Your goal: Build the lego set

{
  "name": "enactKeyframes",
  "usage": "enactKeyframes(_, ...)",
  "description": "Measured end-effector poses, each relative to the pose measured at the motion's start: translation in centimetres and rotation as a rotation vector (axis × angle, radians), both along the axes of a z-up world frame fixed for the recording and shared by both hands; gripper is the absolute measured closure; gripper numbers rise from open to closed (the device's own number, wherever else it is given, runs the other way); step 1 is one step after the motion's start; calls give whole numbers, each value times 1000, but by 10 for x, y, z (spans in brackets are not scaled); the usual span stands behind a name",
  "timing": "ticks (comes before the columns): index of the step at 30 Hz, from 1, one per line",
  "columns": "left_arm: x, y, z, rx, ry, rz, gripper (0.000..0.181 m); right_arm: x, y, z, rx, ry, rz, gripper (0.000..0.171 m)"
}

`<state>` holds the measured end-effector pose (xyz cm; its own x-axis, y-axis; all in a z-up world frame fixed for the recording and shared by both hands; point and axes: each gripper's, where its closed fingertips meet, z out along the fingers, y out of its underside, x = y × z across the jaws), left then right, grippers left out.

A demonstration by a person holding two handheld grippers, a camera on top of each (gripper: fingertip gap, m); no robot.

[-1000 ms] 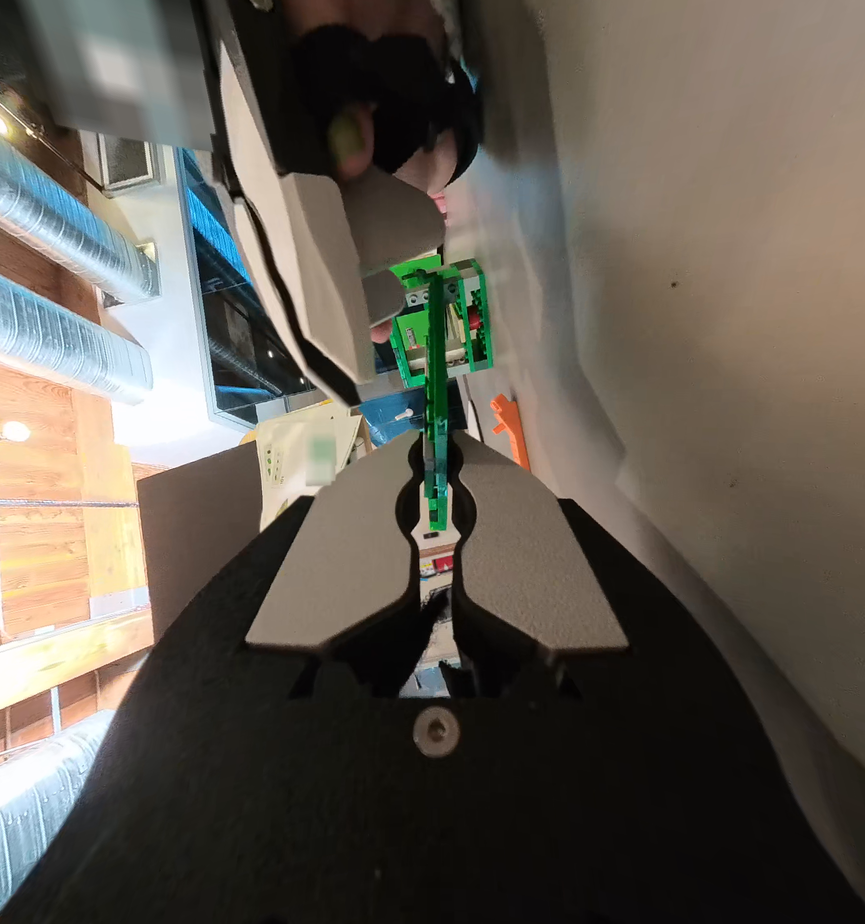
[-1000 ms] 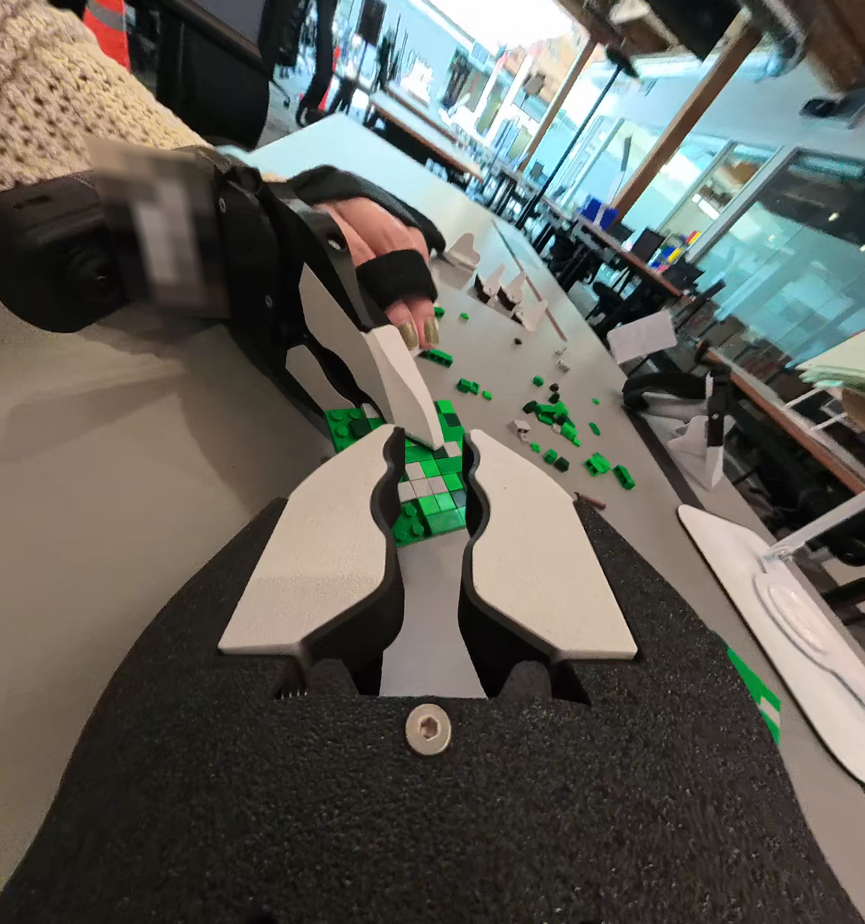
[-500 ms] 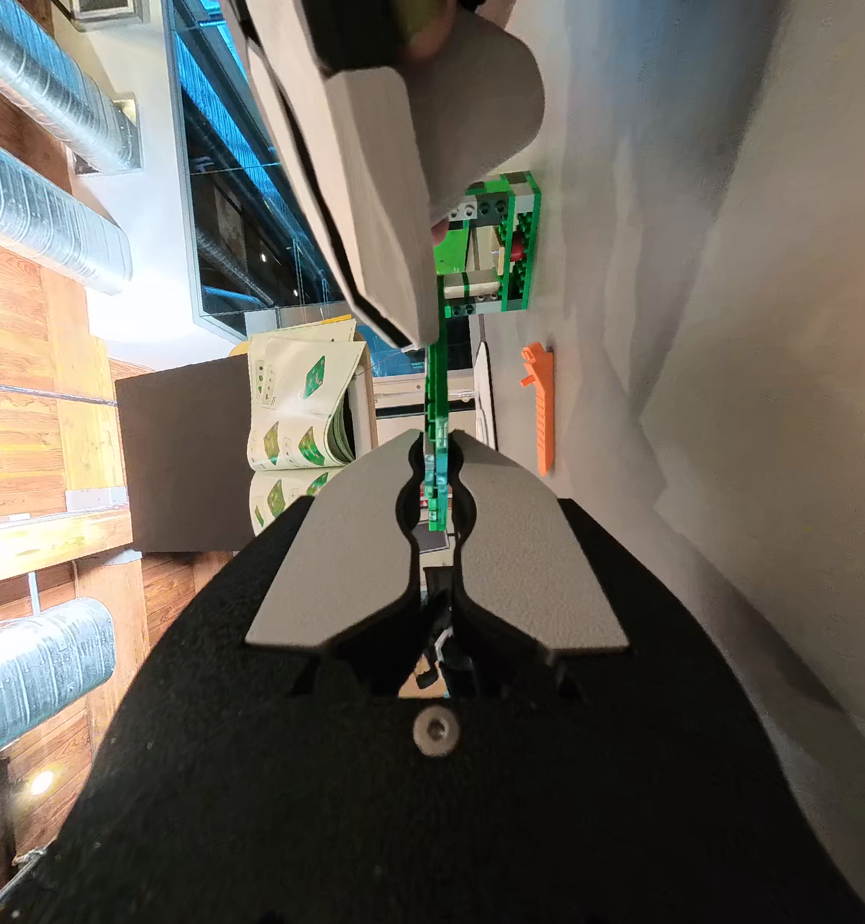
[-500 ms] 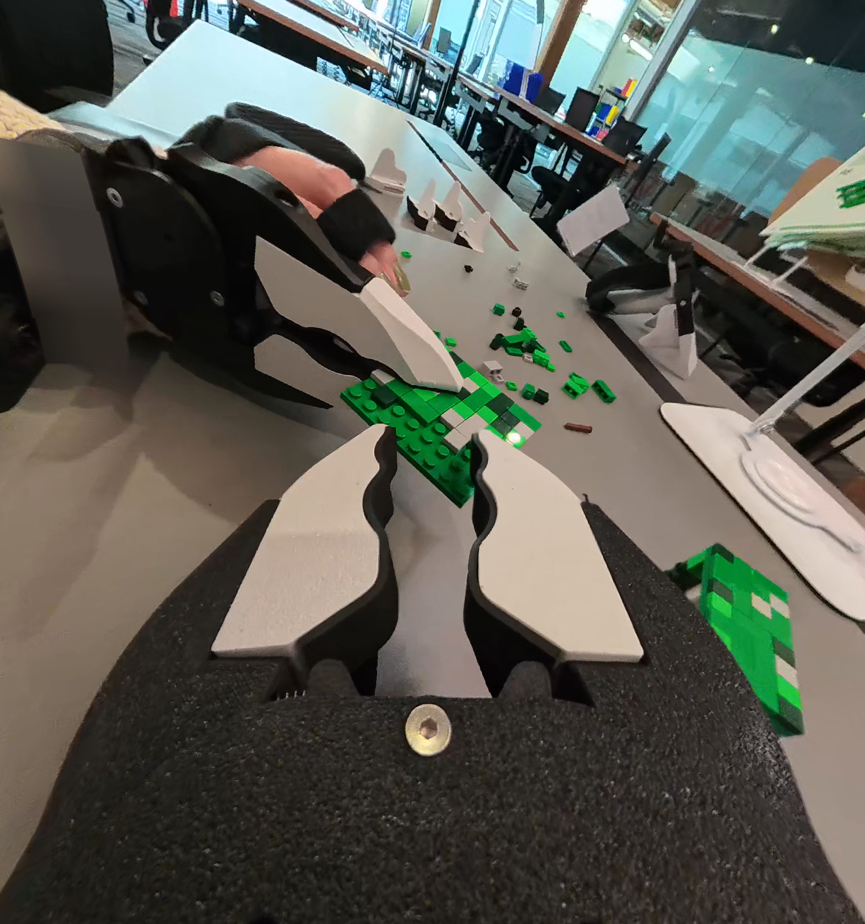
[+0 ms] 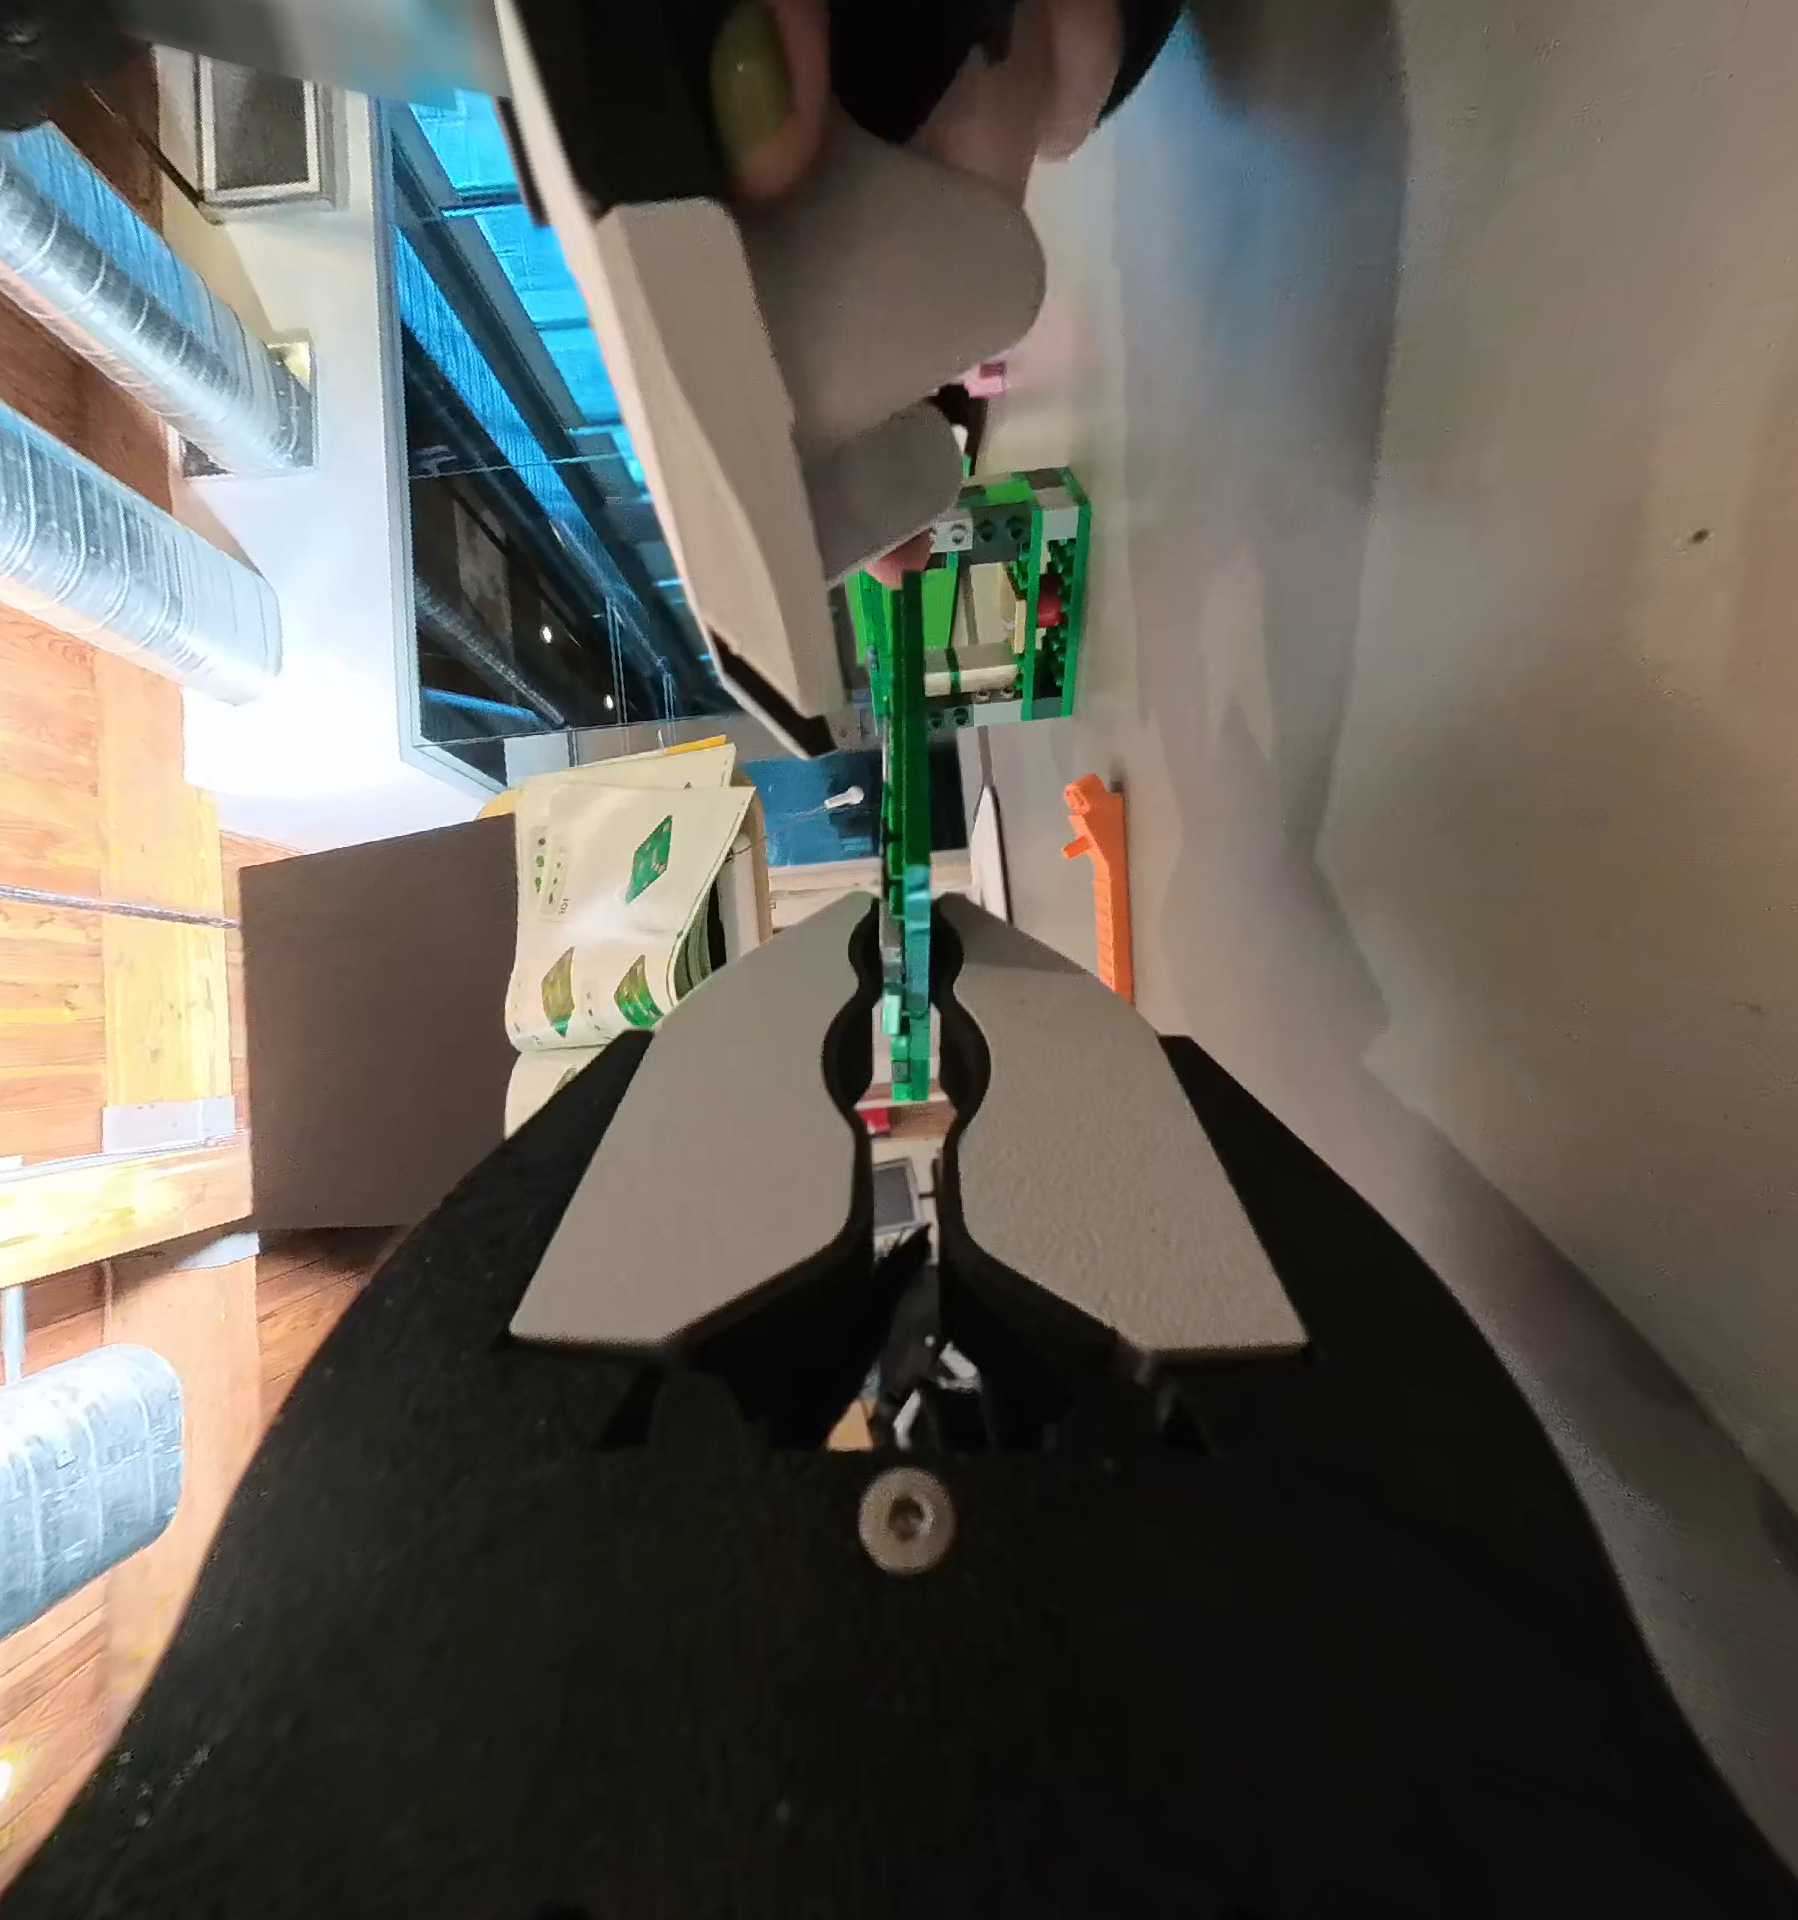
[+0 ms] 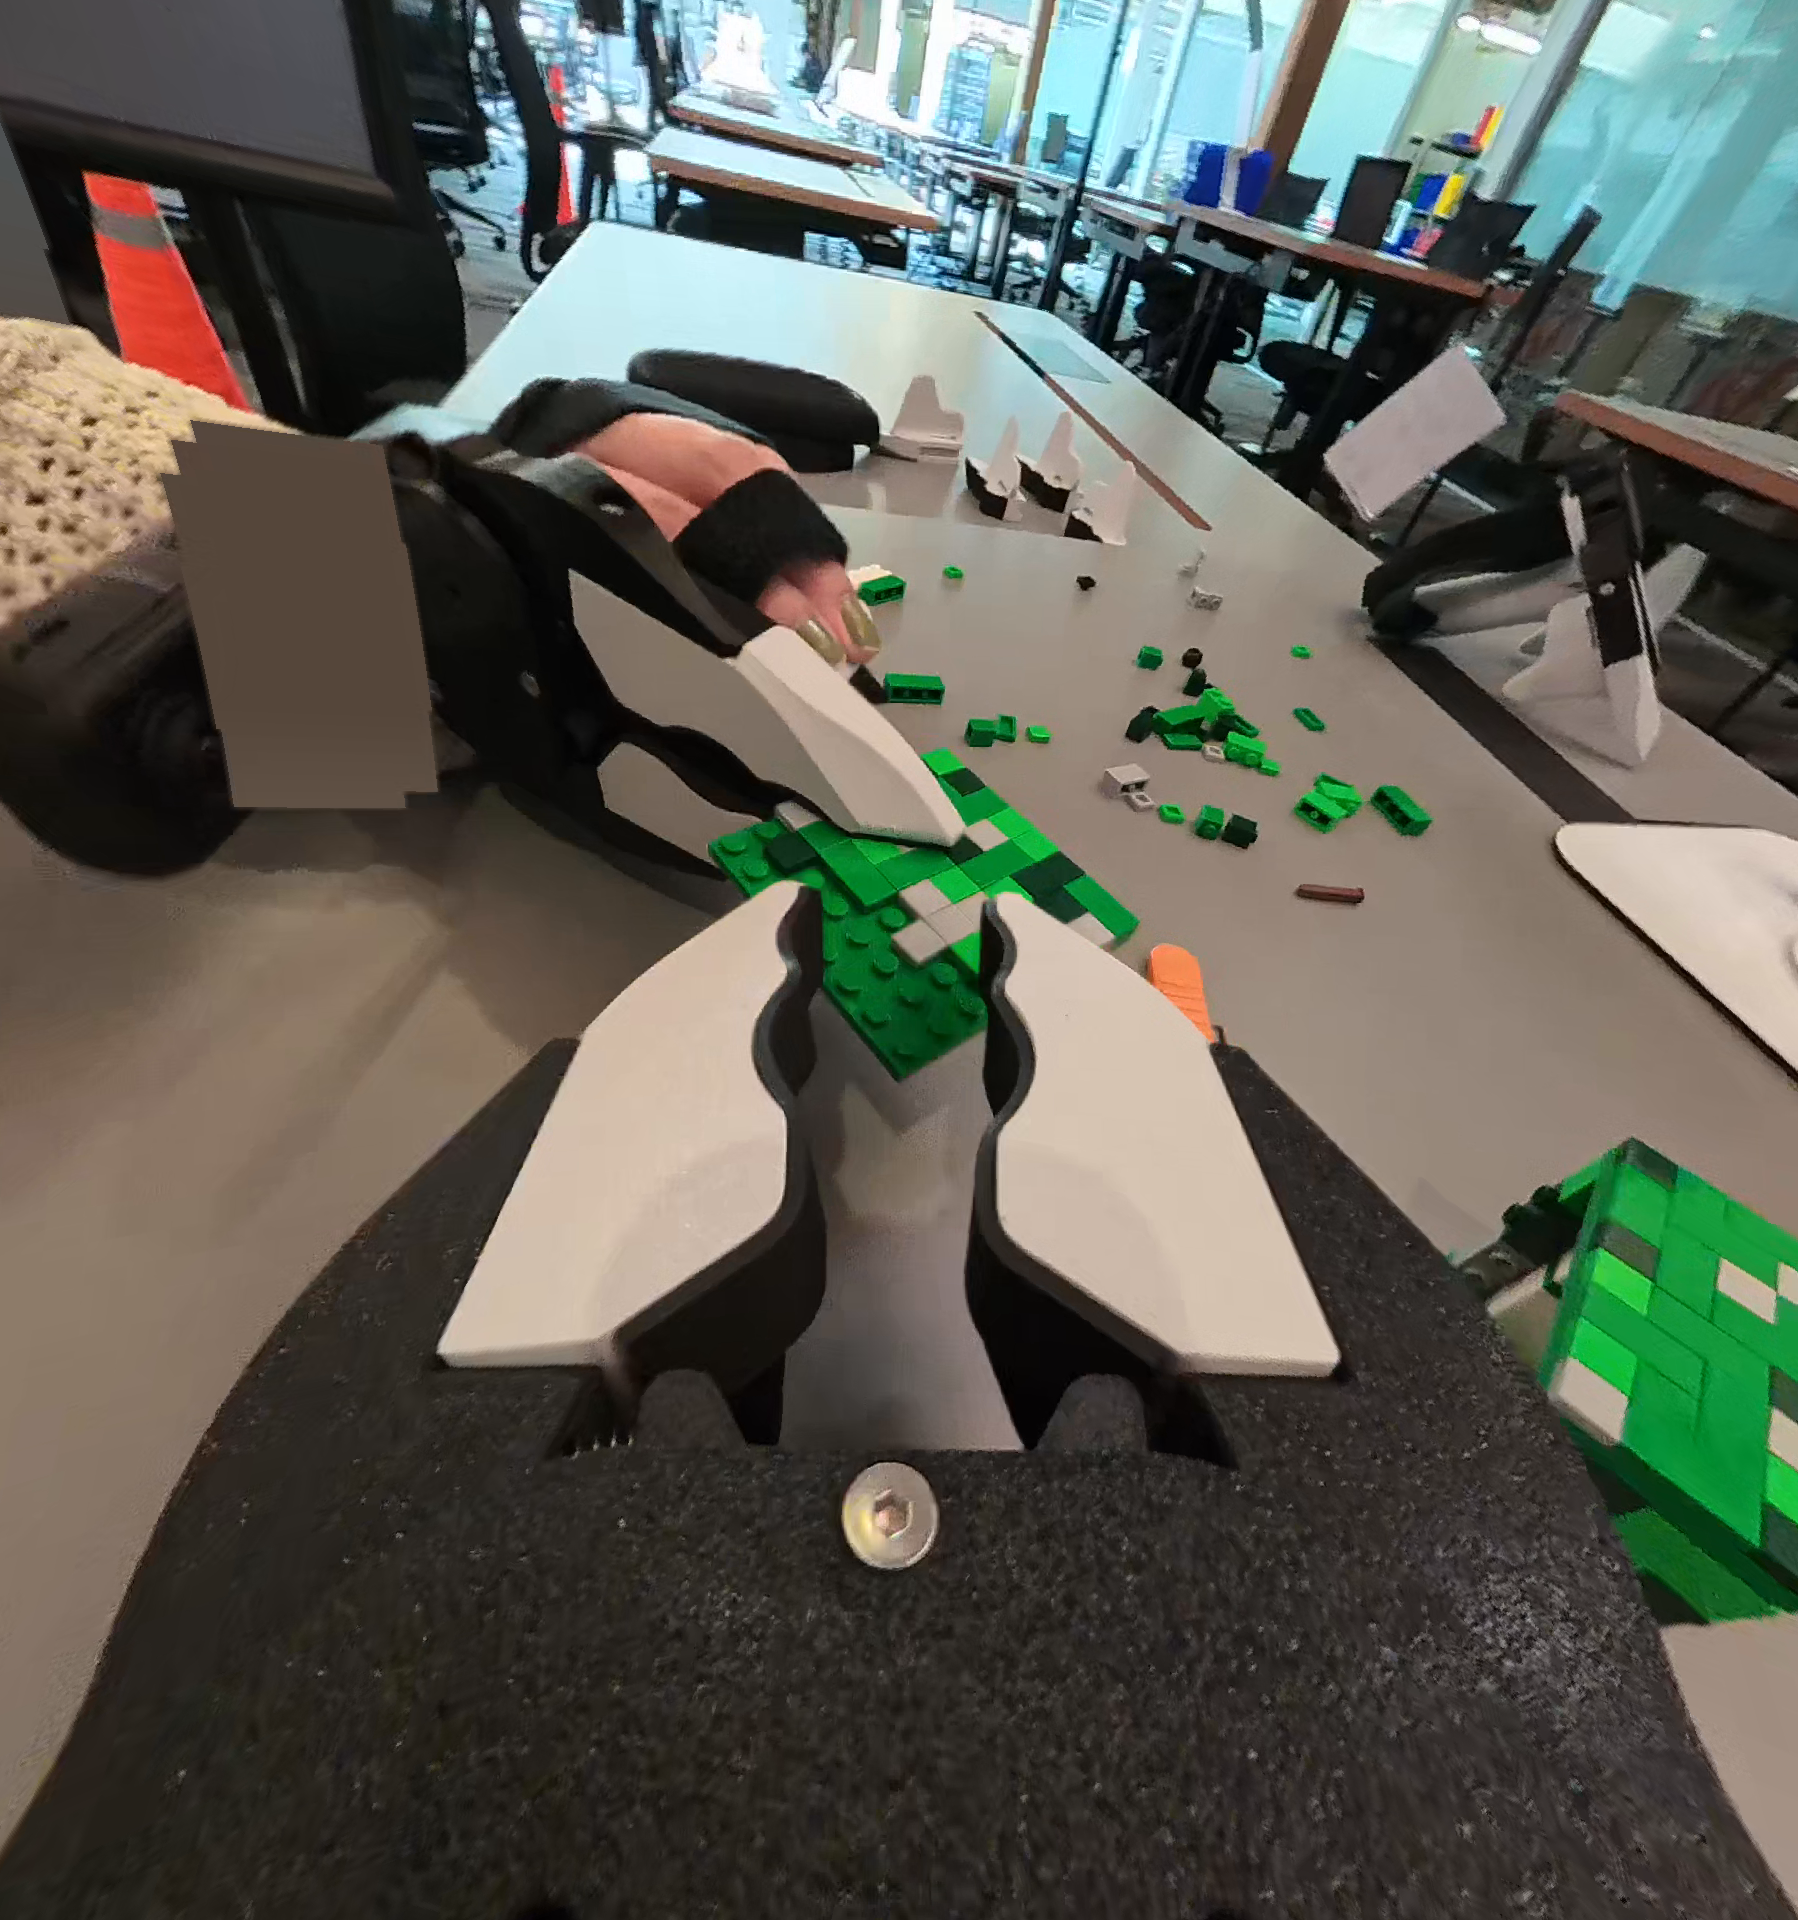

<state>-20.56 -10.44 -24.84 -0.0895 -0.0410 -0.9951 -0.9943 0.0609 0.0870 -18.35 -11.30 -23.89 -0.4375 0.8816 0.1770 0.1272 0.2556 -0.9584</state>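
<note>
A flat green plate (image 6: 926, 914) part-tiled in greens and greys hangs level just above the table, loose bricks (image 6: 1212, 727) beyond.

The green plate (image 6: 916, 914) lies flat on the grey table (image 6: 199, 1039), clamped at its far edge by the left gripper (image 6: 874, 800), whose black body and the hand (image 6: 729, 499) behind it block the left side. The right gripper (image 6: 890, 935) hangs with jaws parted over the plate's near corner. Bare table lies open to the near left. To the right stand an orange tool (image 6: 1181, 982), loose bricks (image 6: 1217, 727), a white pad (image 6: 1705, 925) and a green block (image 6: 1705, 1382).
</note>
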Motion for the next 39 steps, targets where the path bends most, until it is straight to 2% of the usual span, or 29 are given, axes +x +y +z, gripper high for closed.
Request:
enactKeyframes(2, 3, -2, -2, -29, -36, -42, 175, 0, 4, 2, 26, 37, 4, 140)
enactKeyframes(8, 1, -4, 2, -28, -70, -63, 175, 3, 21, 29, 107, 351, -89, 146)
enactKeyframes(24, 2, -3, -12, -82, -34, -60, 175, 2, 14, 24, 153, 341, -69, 152)
enactKeyframes(26, 7, -5, -15, -113, -42, -92, 175, 2, 5, 15, 185, 280, 4, 152)
enactKeyframes(30, 29, -14, -21, -193, -87, -211, 175, 1, -1, -17, 255, 4, 164, 137)
enactKeyframes(35, 42, -18, -33, -278, -90, -265, 175, 16, -10, -36, 141, -292, 347, 137)
enactKeyframes(39, 40, -17, -35, -291, -93, -254, 175, 18, -7, -39, 102, -326, 356, 136)
